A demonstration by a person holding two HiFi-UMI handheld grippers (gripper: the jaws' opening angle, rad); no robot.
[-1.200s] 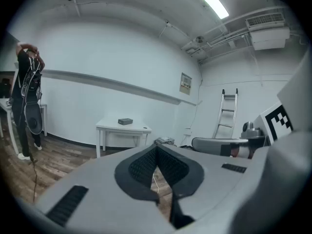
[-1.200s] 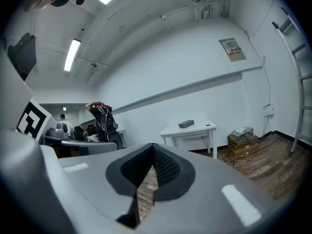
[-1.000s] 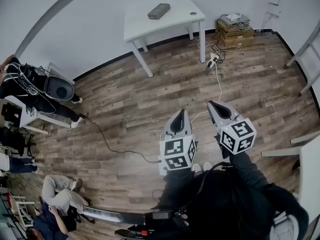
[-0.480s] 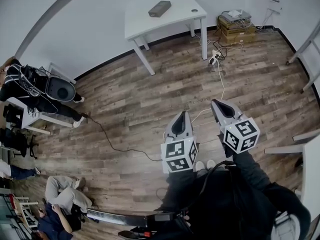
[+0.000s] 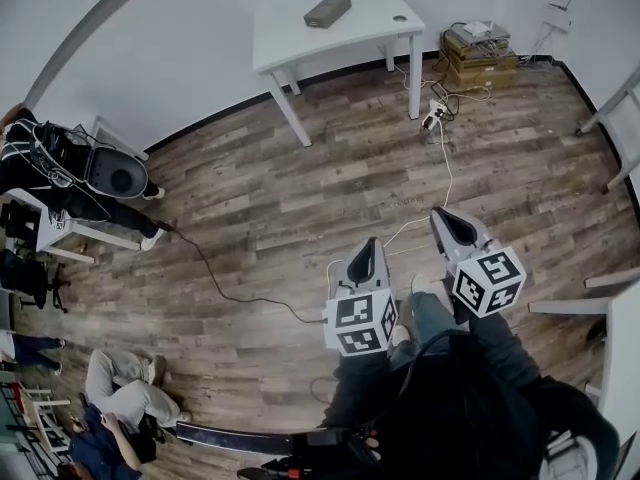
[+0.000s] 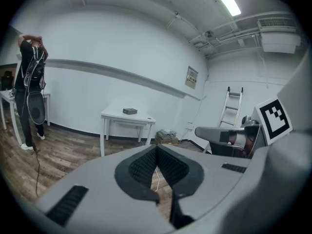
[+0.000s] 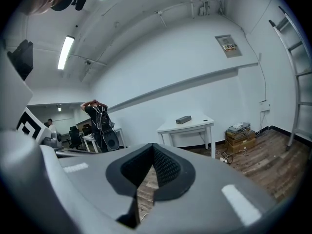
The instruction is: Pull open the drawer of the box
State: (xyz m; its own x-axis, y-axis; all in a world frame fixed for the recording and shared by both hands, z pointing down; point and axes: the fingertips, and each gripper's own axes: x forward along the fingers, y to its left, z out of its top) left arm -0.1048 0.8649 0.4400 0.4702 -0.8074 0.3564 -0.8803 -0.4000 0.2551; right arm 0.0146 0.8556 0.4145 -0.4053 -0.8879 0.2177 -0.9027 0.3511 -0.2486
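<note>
A small dark grey box [image 5: 327, 11] lies on a white table [image 5: 290, 46] against the far wall, well ahead of both grippers. It also shows small and distant as the box [image 6: 129, 111] in the left gripper view and the box [image 7: 184, 119] in the right gripper view. My left gripper [image 5: 366, 250] and right gripper [image 5: 441, 216] are held side by side over the wooden floor, pointing toward the table. The left gripper [image 6: 156, 147] has its jaws shut with nothing between them. So does the right gripper [image 7: 152, 147].
Stacked cardboard boxes [image 5: 480, 53] and a power strip [image 5: 432, 118] with a white cable lie right of the table. A black cable [image 5: 230, 290] crosses the floor. One person stands at a desk at the left [image 5: 60, 163], another sits at lower left [image 5: 115, 393]. A ladder [image 6: 232, 106] leans at the right.
Both grippers sit lower in the head view than a second ago, and a leg has come forward under them. Their jaws stay shut.
</note>
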